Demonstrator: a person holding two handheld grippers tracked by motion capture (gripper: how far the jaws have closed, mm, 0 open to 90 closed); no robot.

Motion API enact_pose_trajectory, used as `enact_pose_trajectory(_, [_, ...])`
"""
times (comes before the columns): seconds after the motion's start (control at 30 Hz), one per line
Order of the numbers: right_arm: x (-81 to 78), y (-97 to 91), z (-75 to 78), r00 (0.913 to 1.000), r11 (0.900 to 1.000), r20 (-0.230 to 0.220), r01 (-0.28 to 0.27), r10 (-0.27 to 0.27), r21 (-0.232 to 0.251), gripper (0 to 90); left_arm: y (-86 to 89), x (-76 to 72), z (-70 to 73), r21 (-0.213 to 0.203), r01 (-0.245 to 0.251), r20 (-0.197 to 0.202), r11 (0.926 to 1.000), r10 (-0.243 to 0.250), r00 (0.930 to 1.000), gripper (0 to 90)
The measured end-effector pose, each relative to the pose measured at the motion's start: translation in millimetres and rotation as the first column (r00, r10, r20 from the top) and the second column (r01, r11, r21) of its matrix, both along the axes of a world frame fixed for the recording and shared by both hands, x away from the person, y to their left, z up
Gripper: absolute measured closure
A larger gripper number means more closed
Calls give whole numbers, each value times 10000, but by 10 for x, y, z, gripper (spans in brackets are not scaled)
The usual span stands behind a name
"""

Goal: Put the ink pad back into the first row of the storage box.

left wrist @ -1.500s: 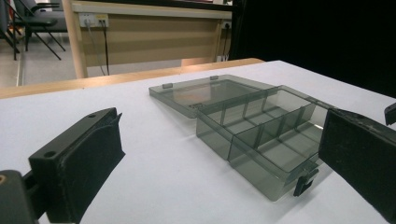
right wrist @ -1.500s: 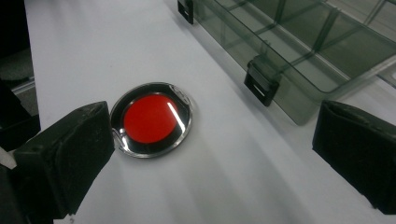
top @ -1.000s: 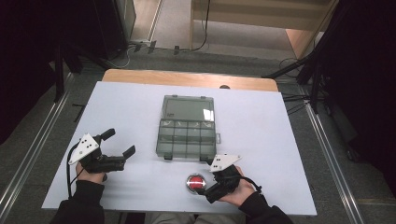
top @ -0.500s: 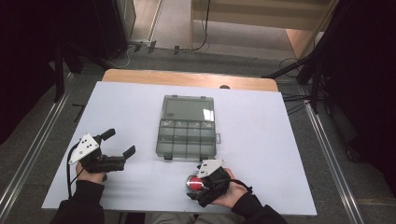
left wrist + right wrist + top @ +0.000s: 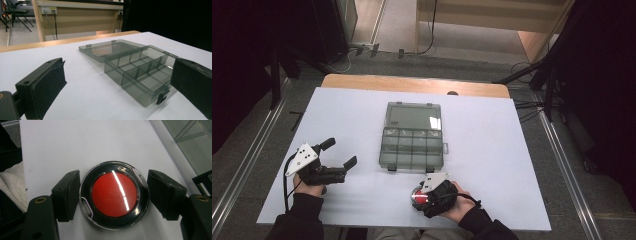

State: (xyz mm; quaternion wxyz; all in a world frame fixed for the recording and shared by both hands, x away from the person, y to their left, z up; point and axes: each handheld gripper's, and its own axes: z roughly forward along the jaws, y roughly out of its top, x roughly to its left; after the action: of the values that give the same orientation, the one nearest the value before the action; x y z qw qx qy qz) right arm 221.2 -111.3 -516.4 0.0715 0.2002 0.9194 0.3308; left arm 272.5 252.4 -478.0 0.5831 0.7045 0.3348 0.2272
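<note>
A round case with a red centre and a clear rim (image 5: 416,195) (image 5: 114,195) lies on the white table near its front edge. My right gripper (image 5: 418,197) (image 5: 113,191) points left over it, and both pads touch the rim from either side. At the front left my left gripper (image 5: 341,152) (image 5: 117,67) rests open with nothing between its jaws, aimed toward a smoky clear compartment box (image 5: 412,147) (image 5: 142,72). The box lies open at the table's centre, its lid (image 5: 414,116) flat behind it and its compartments looking empty.
The white tabletop (image 5: 502,150) has a wooden strip (image 5: 412,84) along its far edge. Beyond lie the floor, cables and dark stands. A latch (image 5: 162,96) sticks out from the box's near side.
My right gripper has moved left onto the red round case and now straddles it. The left gripper and the box have not moved.
</note>
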Motion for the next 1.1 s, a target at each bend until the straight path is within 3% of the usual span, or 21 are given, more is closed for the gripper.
enact_pose_trajectory(0.23, [-13, 22, 86, 10000, 10000, 43, -21, 22, -59, 309, 2, 0, -1, -1, -8, -5, 10000, 8, 10000, 0])
enact_pose_trajectory(0.53, [69, 4, 220, 9999, 9996, 119, 97, -100, 272, 310, -7, -24, 7, 14, -20, 59, 10000, 20, 10000, 0])
enact_pose_trajectory(0.8, [203, -32, 369, 9990, 9990, 389, 196, -211, 392, 310, -3, -30, 12, -50, -50, 87, 10000, 51, 9999, 0])
enact_pose_trajectory(1.1, [445, -94, 621, 9952, 9951, 656, 674, -721, 721, 310, -2, -31, 11, -51, -77, 83, 10000, 78, 9999, 0])
